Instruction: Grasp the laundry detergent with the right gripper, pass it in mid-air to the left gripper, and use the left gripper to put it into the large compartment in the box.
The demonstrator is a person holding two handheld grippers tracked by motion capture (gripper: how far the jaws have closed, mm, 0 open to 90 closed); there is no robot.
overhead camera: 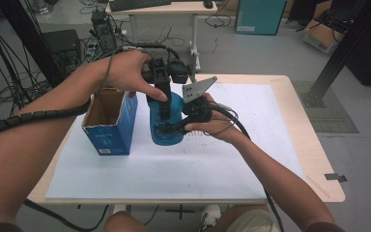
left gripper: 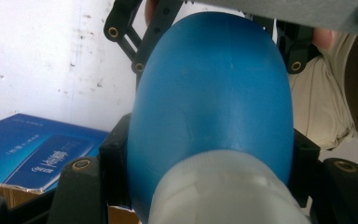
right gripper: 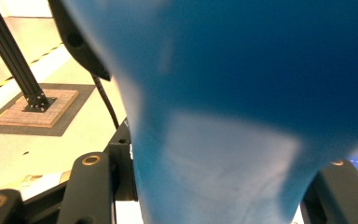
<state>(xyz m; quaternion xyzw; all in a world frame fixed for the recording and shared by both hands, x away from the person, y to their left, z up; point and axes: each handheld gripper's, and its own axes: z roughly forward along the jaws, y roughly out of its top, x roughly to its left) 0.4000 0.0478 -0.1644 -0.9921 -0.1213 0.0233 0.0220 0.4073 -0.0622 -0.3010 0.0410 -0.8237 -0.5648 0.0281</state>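
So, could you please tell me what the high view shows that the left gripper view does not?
High view alone: the whole table, the box's open top, both forearms, and the left hand-held gripper gripping the blue bottle from above while the right hand-held gripper grips it from the side. Left gripper view alone: a close look at the bottle's whitish neck between the jaws, plus the box's printed face. Both share the bottle, the box and the white tabletop.
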